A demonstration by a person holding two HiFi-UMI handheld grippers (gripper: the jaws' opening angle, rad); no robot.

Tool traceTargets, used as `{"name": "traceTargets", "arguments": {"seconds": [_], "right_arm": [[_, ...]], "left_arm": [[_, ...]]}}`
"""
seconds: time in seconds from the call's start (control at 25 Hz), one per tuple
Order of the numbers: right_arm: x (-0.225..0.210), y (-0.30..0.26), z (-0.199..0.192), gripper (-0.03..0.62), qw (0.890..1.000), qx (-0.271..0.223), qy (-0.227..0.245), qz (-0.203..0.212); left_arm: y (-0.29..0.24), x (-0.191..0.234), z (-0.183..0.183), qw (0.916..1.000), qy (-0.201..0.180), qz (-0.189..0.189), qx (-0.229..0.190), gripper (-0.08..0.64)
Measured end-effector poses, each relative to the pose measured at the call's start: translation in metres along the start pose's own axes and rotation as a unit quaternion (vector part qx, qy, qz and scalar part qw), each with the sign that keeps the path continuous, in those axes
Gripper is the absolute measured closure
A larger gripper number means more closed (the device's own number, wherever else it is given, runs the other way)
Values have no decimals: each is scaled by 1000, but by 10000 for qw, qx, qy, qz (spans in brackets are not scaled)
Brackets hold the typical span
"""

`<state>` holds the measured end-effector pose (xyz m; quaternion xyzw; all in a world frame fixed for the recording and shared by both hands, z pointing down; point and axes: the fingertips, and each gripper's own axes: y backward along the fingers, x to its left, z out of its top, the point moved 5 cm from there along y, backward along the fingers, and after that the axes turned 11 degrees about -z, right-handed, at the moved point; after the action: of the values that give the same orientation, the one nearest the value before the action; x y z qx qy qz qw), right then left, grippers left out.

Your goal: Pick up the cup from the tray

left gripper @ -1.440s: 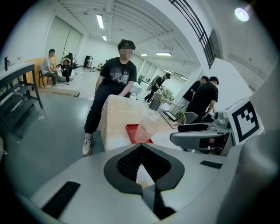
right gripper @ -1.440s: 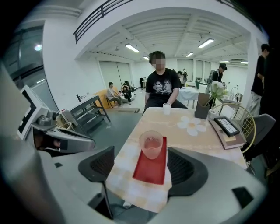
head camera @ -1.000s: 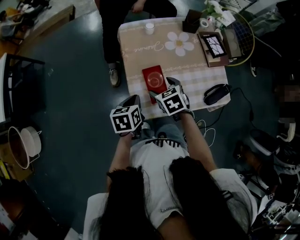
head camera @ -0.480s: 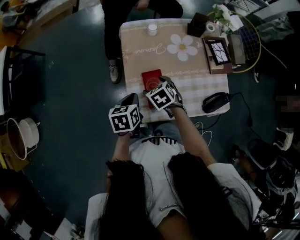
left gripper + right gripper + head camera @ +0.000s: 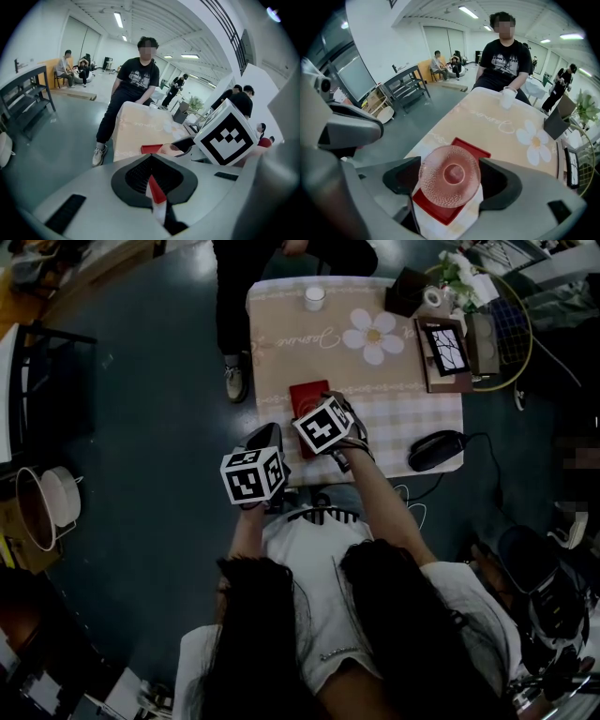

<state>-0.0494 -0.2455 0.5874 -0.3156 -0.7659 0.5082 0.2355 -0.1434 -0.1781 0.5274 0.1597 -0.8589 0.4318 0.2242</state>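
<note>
A clear, pink-tinted dimpled glass cup (image 5: 449, 176) sits between the two jaws of my right gripper (image 5: 450, 180), which is shut on it. Its round face points at the camera. The red tray (image 5: 471, 146) lies right under and behind it on the table; whether the cup still touches the tray I cannot tell. In the head view the right gripper (image 5: 328, 411) covers the near end of the tray (image 5: 307, 397) and hides the cup. My left gripper (image 5: 264, 437) hangs shut off the table's near left corner, holding nothing. From it I see the cup (image 5: 169, 149).
The beige flower-print table (image 5: 375, 381) carries a small white cup (image 5: 314, 298) at its far edge, a framed picture (image 5: 445, 348) at right and a black mouse-like object (image 5: 439, 449) at the near right corner. A person (image 5: 505, 61) stands at the far side.
My right gripper has moved forward and left over the tray and shut on the cup, which showed bare on the tray a second ago. The left gripper has barely moved.
</note>
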Motion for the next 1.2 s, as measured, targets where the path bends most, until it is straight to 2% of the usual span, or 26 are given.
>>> {"name": "traceTargets", "arguments": {"seconds": [0.28, 0.6, 0.92, 1.08, 1.2], "right_arm": [[0, 10, 0, 206, 9998, -150, 116, -116], [-37, 30, -29, 206, 9979, -83, -389, -517], [-81, 39, -74, 206, 9884, 192, -1109, -1024], [-94, 40, -92, 206, 9846, 383, -1085, -1318], [-98, 38, -103, 206, 9836, 467, -1061, -1385]], "left_arm": [[-1, 1, 7, 10000, -78, -15, -50, 556], [-15, -15, 6, 9992, -300, -239, 133, 557], [-32, -33, 15, 9977, -390, -512, 227, 556], [-39, -38, 18, 9969, -440, -574, 310, 556], [-46, -41, 17, 9963, -475, -584, 423, 556]]}}
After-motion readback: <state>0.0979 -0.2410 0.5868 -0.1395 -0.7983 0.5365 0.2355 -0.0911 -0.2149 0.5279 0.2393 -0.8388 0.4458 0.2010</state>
